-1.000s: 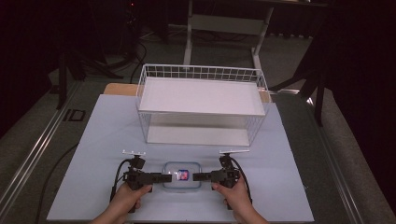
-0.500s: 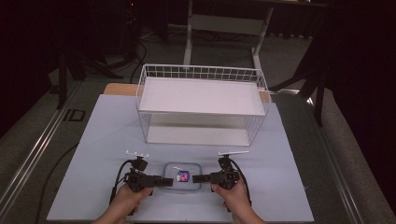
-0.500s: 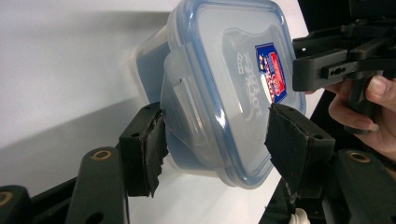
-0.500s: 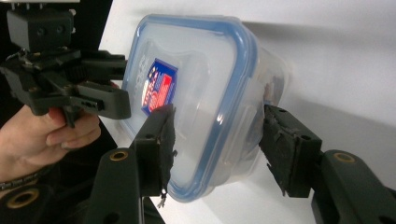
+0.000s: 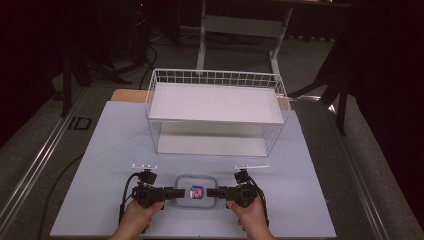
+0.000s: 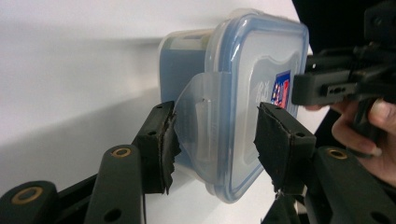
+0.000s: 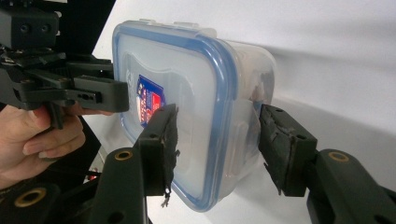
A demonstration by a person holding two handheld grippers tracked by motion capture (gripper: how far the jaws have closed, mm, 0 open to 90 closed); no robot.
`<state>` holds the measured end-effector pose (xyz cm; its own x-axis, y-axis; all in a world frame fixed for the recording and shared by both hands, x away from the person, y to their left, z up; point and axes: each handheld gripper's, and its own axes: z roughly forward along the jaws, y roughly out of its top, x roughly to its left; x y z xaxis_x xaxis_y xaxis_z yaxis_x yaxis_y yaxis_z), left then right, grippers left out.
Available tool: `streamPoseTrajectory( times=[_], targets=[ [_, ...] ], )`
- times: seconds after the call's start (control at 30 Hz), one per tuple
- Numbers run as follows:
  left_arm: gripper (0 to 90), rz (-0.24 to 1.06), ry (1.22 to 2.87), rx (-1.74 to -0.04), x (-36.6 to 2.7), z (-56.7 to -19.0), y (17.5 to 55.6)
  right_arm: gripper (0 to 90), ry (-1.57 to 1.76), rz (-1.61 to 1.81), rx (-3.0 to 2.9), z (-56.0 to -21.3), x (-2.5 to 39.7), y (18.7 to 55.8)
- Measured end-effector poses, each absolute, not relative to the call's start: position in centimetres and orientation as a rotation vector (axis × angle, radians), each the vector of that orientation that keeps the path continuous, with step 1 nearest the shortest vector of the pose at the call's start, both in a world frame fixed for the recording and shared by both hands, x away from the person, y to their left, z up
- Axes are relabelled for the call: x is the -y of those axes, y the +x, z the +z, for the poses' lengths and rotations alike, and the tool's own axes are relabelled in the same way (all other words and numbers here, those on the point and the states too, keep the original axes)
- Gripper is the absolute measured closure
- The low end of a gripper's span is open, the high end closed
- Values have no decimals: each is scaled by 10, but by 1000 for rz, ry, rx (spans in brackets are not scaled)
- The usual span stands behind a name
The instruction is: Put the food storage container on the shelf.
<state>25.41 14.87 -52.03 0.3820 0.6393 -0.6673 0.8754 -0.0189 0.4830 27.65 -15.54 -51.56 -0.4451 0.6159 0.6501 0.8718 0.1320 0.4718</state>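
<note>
A clear plastic container (image 5: 196,192) with a blue-rimmed lid and a red and blue label lies near the front edge of the white table (image 5: 105,150). My left gripper (image 5: 173,192) holds its left end and my right gripper (image 5: 210,192) holds its right end, tips facing each other. In the left gripper view the jaws (image 6: 215,121) close over the container (image 6: 261,60) at its side latch, and the other gripper (image 6: 327,86) reaches in beyond. In the right gripper view the jaws (image 7: 217,126) clamp the container (image 7: 187,70) between lid and base.
A white wire basket (image 5: 215,75) with a flat shelf stands at the back middle of the table. Two small white strips (image 5: 144,166) (image 5: 251,166) lie just behind the grippers. Dark floor, cables and a stand surround the table.
The hands, grippers and container have shifted slightly toward the near edge; the grip looks the same.
</note>
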Motion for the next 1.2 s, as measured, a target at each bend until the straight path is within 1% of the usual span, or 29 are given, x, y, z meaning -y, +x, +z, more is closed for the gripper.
streamPoseTrajectory(
  times=[0.3,0.43,0.47,0.57,0.87,1.2],
  targets=[
    [503,-261,1729,-1273,-136,-502,274,483,-1446,-1303,2167,-496,167,289],
    [503,-237,1728,-1243,-128,-496,288,483,-1461,-1348,2178,-487,177,303],
    [503,-214,1707,-1232,-125,-495,294,483,-1459,-1357,2186,-486,178,306],
    [503,-210,1689,-1233,-121,-495,301,483,-1466,-1388,2187,-482,183,318],
    [503,-137,1662,-1196,-111,-502,336,483,-1491,-1445,2175,-486,193,349],
    [504,-122,1633,-1203,-108,-513,359,480,-1529,-1471,2170,-496,194,371]
  ],
)
